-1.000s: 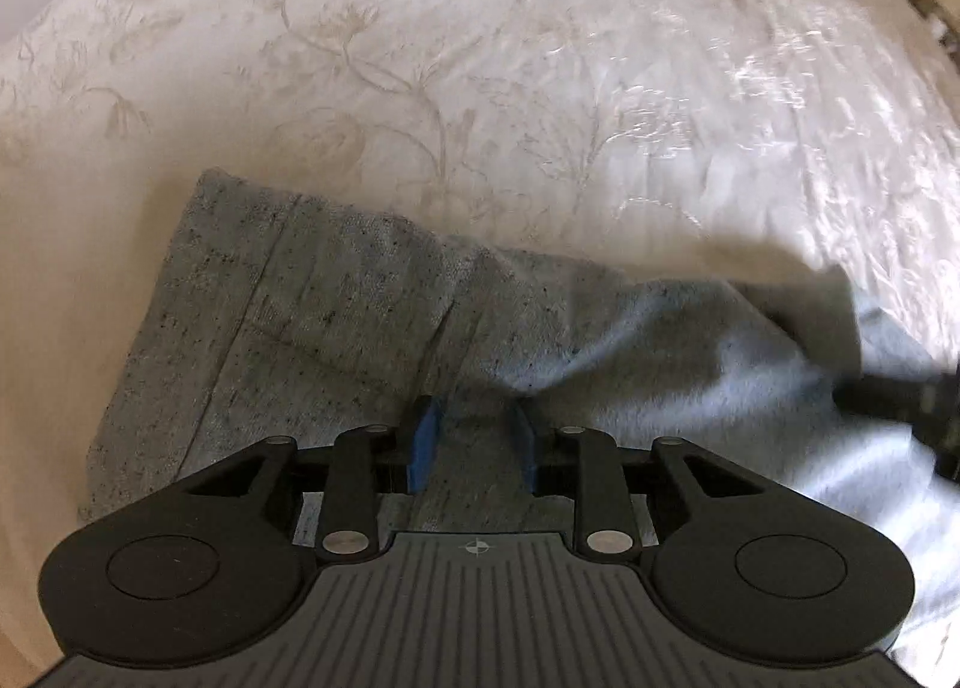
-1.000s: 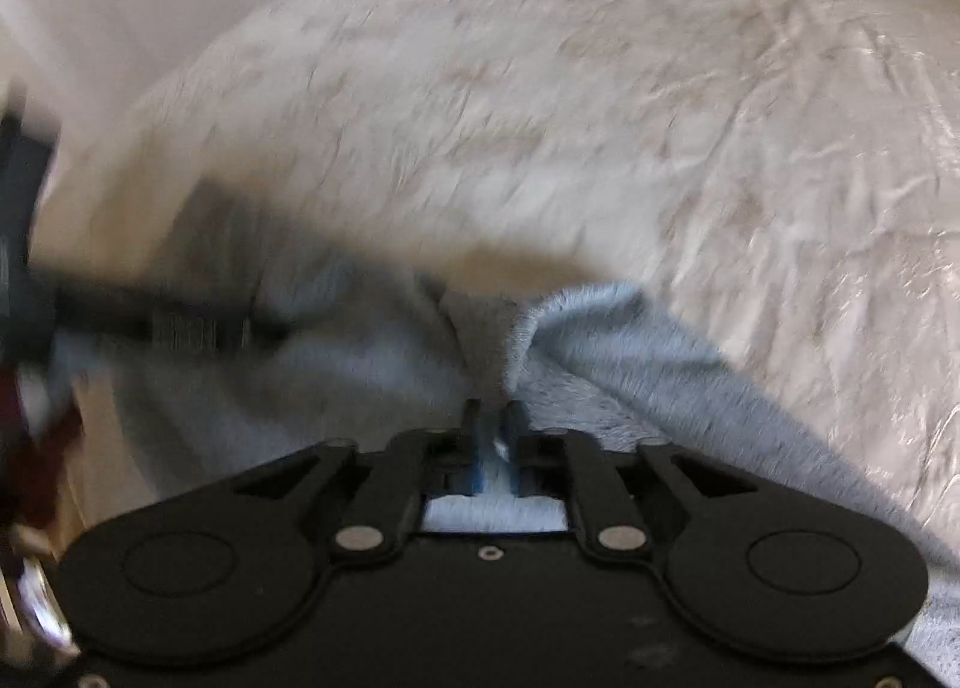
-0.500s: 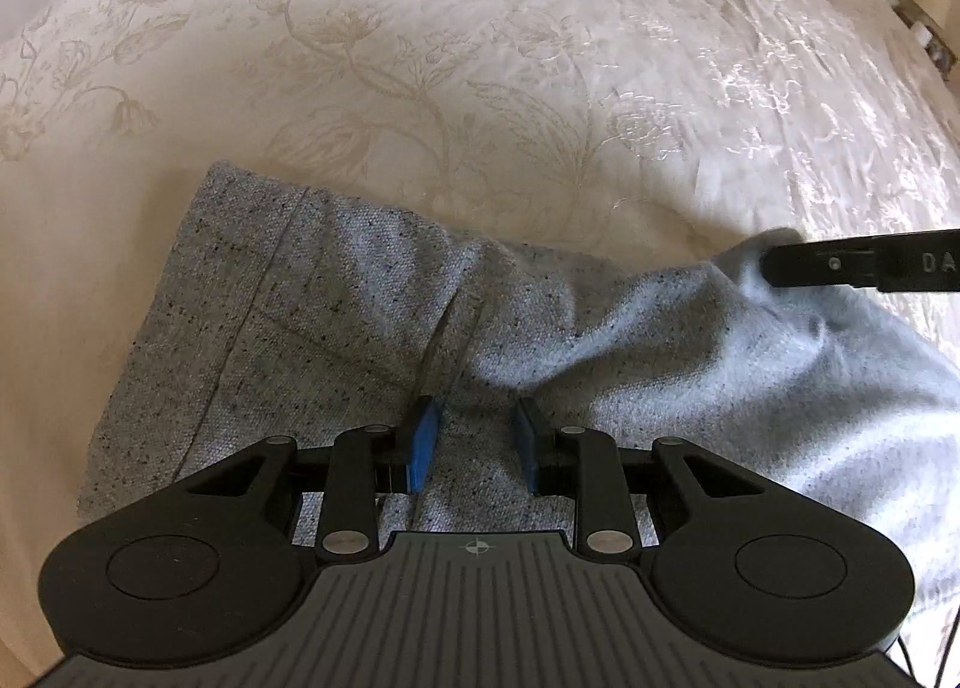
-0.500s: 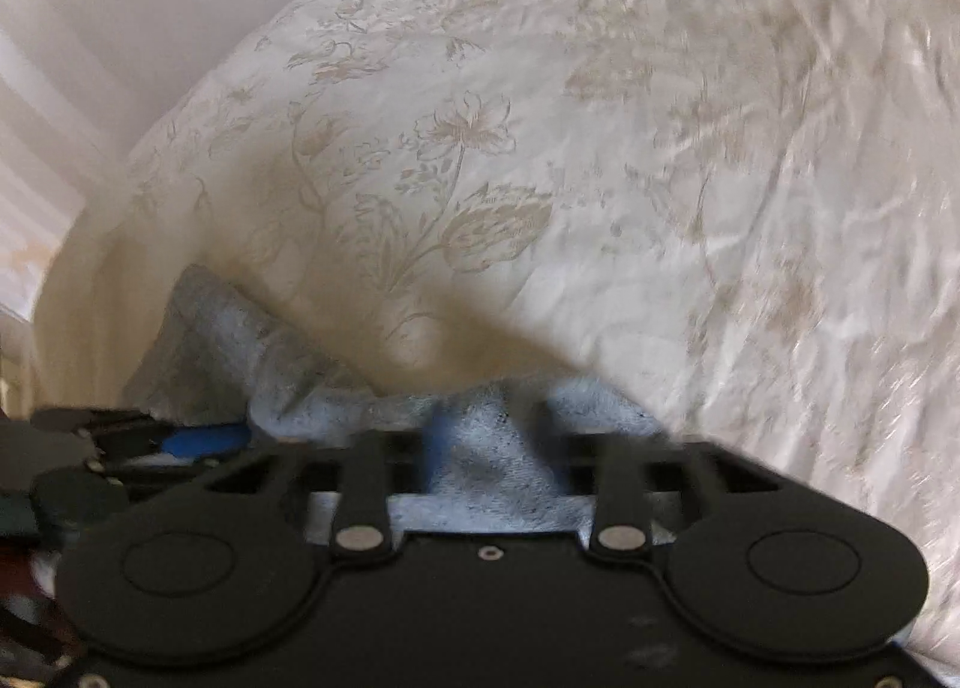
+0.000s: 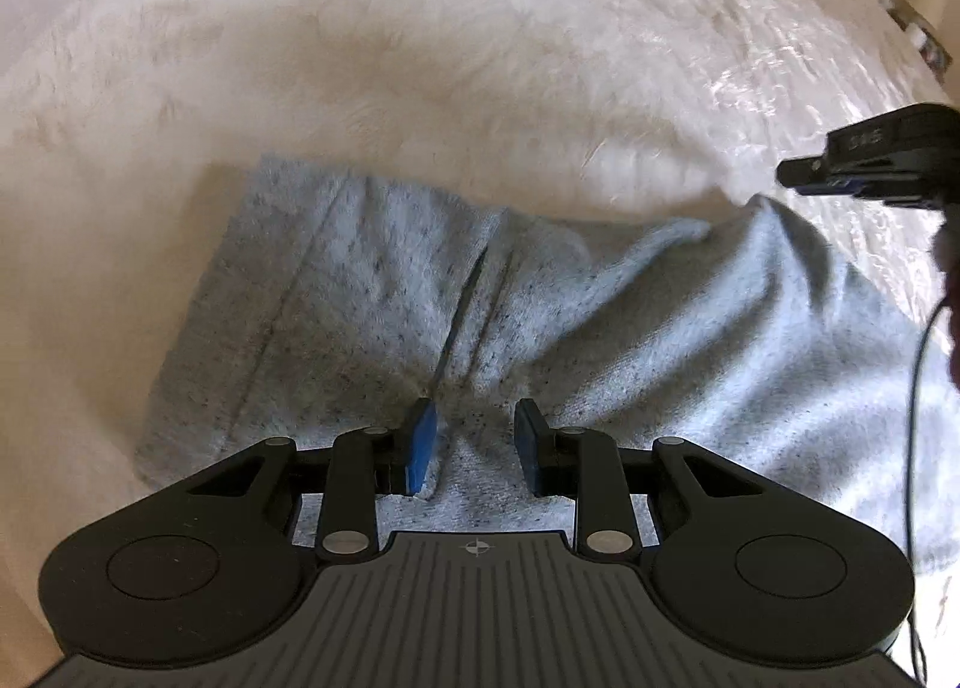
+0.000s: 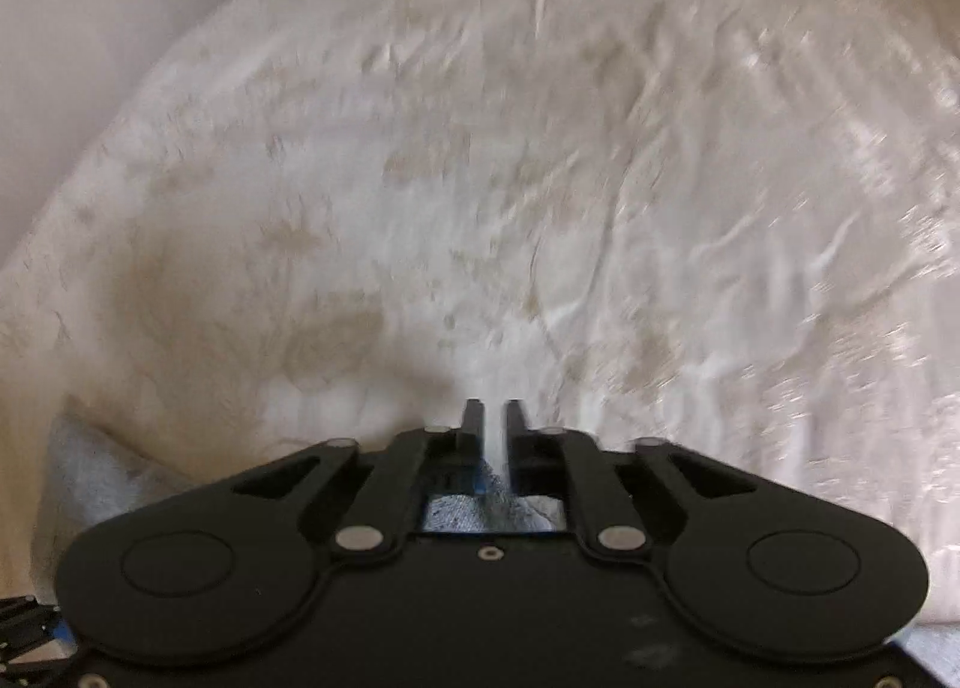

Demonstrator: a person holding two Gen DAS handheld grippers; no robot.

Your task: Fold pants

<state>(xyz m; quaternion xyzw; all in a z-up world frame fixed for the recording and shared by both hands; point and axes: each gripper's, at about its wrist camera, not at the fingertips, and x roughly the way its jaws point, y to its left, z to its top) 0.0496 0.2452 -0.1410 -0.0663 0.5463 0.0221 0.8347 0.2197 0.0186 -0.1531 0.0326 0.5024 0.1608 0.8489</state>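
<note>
Pants [image 5: 372,328], grey and speckled, lying spread on a cream embroidered bedspread [image 5: 480,57], reaching from the left middle of the left wrist view across to its near right edge, with the flat hemmed end at the left and the right part rising into a soft peak. Left gripper [image 5: 471,445] pointing steeply down onto the near middle of the cloth, tongs standing at a narrow gap and pinching a raised fold, creases running out from between the blue pads toward the far side. Right gripper [image 6: 495,418] hanging at the far right of the left wrist view, just beside the top of that peak; tongs opening from a narrow gap, pale bedspread showing between the tips, only a sliver of grey cloth showing low down between the fingers. Whether that sliver is being touched by the pads: cannot tell. Another corner of grey cloth showing at the near left of the right wrist view. Compared with half a second ago: right gripper sitting farther right and higher in the left wrist view, no longer biting into the cloth edge; far less cloth showing in front of it in its own view; left tongs keeping the same gap on the same fold; both views now blurring the bedspread's flower pattern.
</note>
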